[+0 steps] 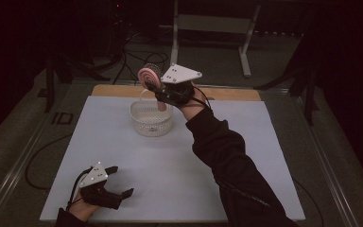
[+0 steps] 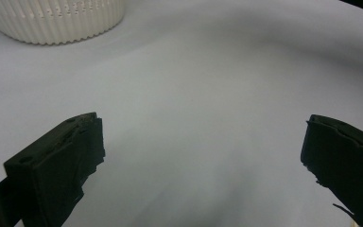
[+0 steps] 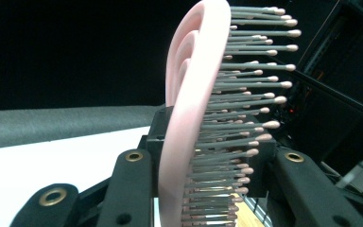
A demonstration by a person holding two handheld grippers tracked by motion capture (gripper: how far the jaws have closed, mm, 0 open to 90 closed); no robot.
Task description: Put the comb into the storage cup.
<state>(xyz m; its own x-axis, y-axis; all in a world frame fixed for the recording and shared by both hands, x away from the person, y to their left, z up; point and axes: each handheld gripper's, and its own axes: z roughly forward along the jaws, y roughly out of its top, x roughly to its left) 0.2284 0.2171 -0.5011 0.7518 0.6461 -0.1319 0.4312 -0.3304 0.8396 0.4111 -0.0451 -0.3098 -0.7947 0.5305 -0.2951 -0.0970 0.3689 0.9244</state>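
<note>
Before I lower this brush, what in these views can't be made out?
- Inside of the white perforated plastic basket: high view, hidden by its wall and the right hand-held gripper.
- Pink hairbrush handle: right gripper view, cut off by the bottom edge.
- Basket top: left gripper view, cropped by the upper edge.

A table with a wooden top (image 1: 236,93) showing as a strip along its far edge, the rest covered by a white sheet (image 1: 170,165). One white perforated basket (image 1: 151,118) stands on the sheet near the far edge, left of centre
</note>
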